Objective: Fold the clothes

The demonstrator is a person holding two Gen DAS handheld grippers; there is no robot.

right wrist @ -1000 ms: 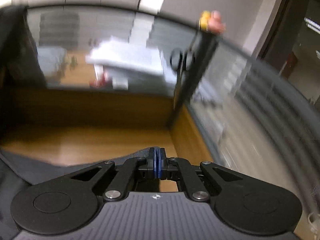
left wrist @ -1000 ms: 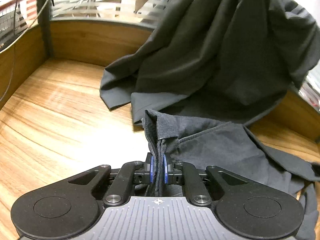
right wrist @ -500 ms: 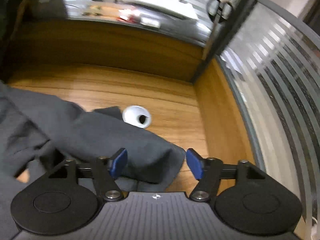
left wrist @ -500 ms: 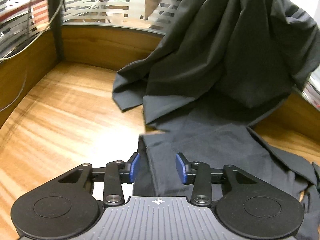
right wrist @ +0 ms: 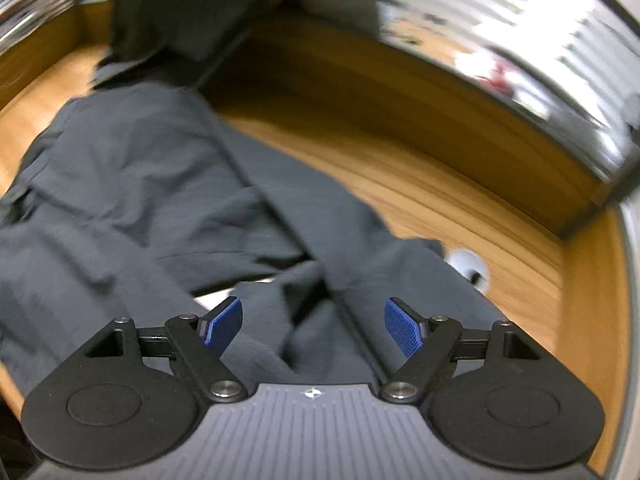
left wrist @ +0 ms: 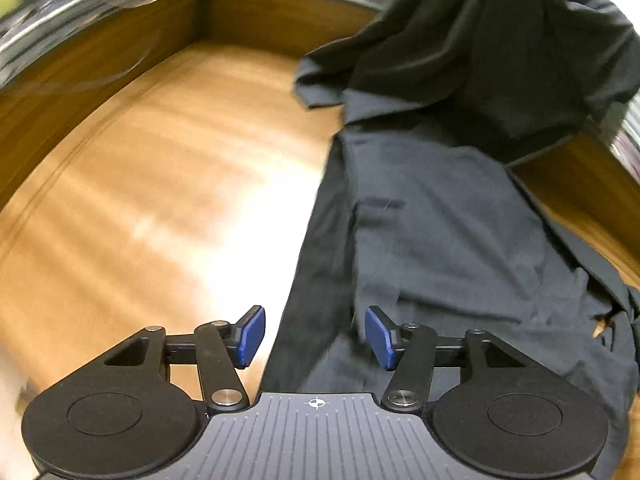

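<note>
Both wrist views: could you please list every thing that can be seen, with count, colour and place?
Garment: one, dark grey, spread flat on the table, in front of both grippers.
Second garment: one, dark grey, heaped at the back against the wall.
Table: one, light brown wood, under the clothes.
Cable hole cap: one, white, on the table at the right, next to the garment's edge.
Wooden wall: brown, around the table; striped glass above it.
Left hand-held gripper: one, black with blue pads, open.
Right hand-held gripper: one, black with blue pads, open.
</note>
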